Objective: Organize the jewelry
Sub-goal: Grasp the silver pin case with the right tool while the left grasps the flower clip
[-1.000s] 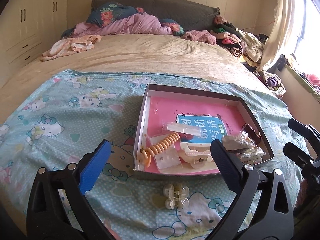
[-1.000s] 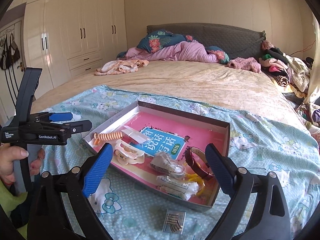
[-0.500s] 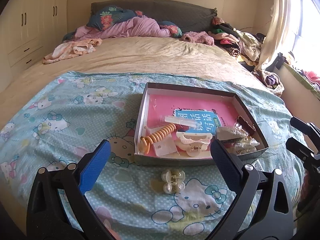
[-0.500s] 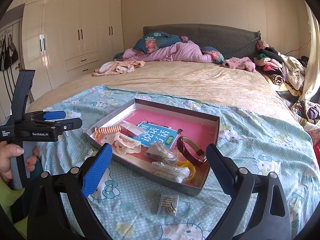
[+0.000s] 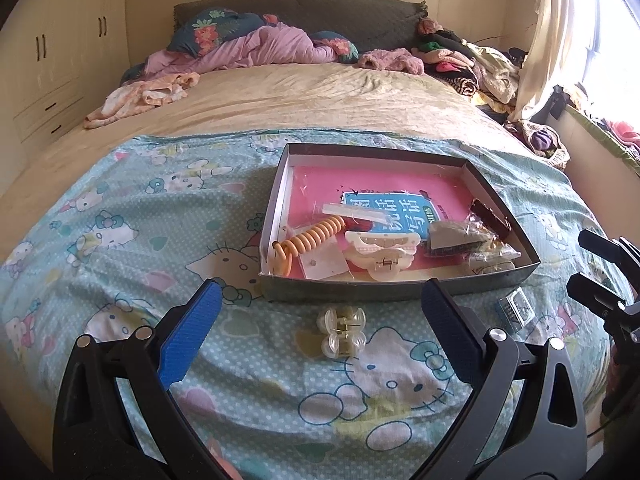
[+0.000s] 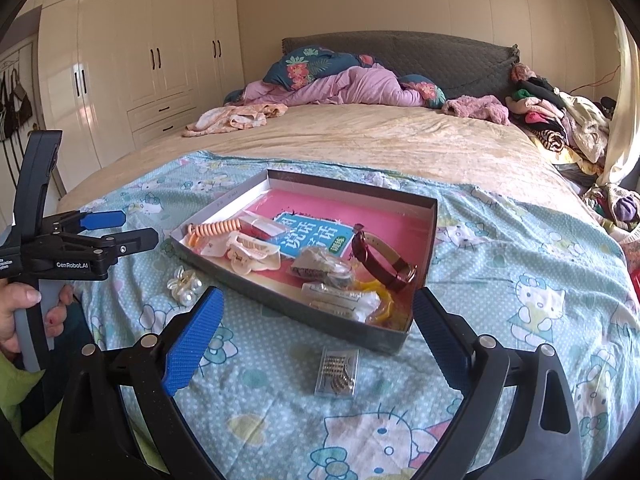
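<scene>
Shallow box (image 5: 400, 290) on the Hello Kitty sheet (image 5: 120, 240), holding cream claw clip (image 5: 380, 250), orange coil (image 5: 316, 234), watch (image 6: 382, 258); pearl clip (image 5: 341, 332) and clear bead case (image 6: 337, 370) lie just outside it; your left gripper (image 5: 320, 332) and right gripper (image 6: 316, 332) both gape wide, empty.

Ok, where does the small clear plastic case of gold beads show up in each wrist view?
Left wrist: clear plastic bead case lies far right on the Hello Kitty sheet, beside the box's near-right corner.
Right wrist: it lies bottom centre, just before the box.
Shared landmark: the grey cardboard box.
</scene>
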{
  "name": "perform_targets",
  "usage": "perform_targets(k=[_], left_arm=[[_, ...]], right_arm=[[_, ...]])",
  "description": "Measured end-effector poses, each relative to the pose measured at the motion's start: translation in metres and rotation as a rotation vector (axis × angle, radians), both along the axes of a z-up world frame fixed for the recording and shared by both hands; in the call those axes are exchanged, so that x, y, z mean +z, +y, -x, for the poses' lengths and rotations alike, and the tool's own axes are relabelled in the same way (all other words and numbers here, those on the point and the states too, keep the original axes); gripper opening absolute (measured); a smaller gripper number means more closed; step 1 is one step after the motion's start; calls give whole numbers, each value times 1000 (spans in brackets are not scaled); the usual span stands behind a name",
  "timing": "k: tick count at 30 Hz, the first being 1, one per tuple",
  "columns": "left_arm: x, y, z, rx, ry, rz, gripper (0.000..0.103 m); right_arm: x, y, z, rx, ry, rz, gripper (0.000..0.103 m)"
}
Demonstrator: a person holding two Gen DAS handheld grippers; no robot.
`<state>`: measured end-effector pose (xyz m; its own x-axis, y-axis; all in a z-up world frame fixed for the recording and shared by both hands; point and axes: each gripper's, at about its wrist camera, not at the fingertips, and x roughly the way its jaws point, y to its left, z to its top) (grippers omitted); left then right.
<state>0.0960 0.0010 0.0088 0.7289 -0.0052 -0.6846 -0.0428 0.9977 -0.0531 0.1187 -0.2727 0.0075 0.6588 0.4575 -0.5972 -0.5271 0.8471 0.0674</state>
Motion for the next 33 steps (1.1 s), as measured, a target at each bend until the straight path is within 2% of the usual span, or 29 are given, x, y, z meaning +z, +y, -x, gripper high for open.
perform_targets(k=[9, 30, 32, 33], left_arm=[[-16, -10, 0, -18, 43, -10, 93], [-60, -9, -12, -15, 135, 52, 93], [-62, -8, -13, -13, 138, 57, 93], [-63, -7, -14, -11, 140, 58, 93]], right_arm=[[-17, -5, 1, -7, 49, 3, 94], [-70, -8, -11, -34, 180, 25, 94], [-76, -5, -15, -29, 189, 34, 93], [-78, -3, -16, -28, 191, 39, 88]])
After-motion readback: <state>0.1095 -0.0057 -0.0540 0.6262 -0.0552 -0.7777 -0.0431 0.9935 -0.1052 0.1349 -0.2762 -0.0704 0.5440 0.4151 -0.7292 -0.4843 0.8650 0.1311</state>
